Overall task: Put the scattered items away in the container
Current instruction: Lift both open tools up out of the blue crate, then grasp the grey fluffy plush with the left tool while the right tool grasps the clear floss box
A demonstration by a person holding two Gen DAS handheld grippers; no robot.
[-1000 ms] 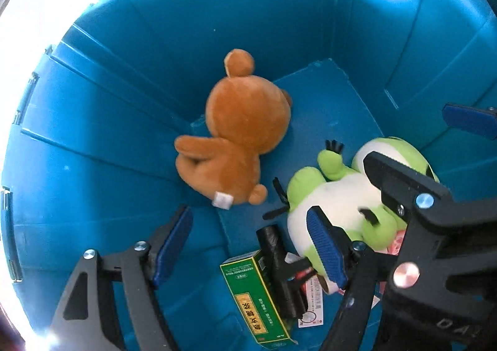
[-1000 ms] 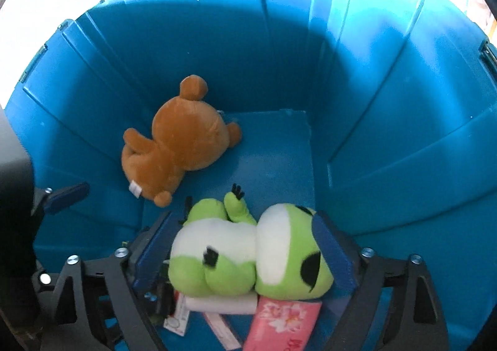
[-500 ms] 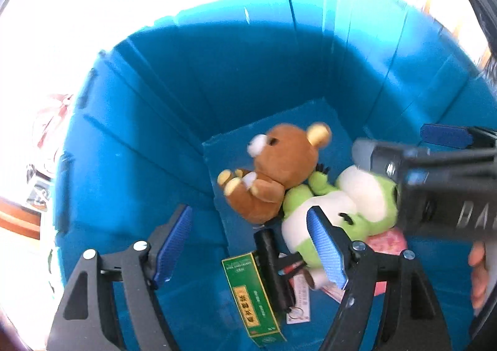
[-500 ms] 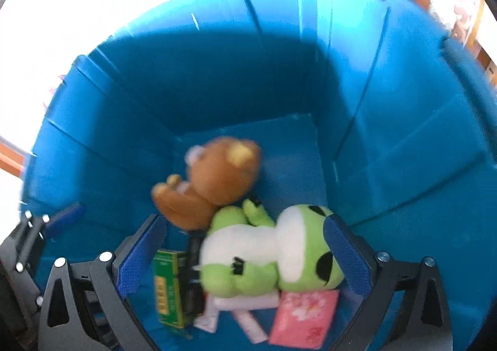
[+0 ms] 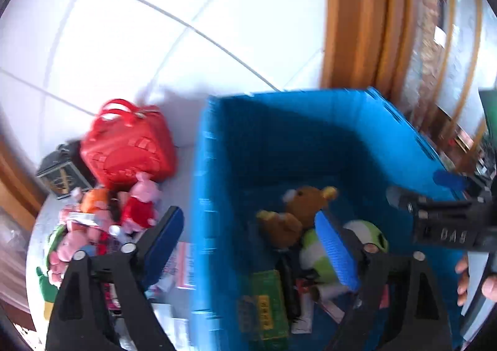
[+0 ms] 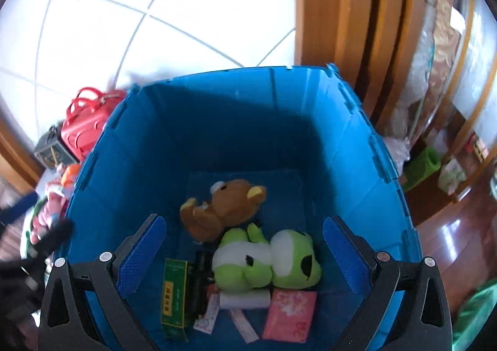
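Observation:
The blue bin stands open on the white tiled floor. On its bottom lie a brown bear, a green frog plush, a green box and a pink packet. My right gripper hangs open and empty above them. My left gripper is over the bin's left wall, its jaws opening with nothing held between them. The bear and frog also show in the left wrist view. Left of the bin sits a pile of plush toys.
A red bag and a dark box stand behind the pile, with a pink pig toy in front of the bag. A wooden door frame rises behind the bin. A person's hand shows at the right edge.
Both grippers have risen out of the bin. The left one swung left, bringing the floor pile into view, and its jaws widened. The bear rolled over against the frog.

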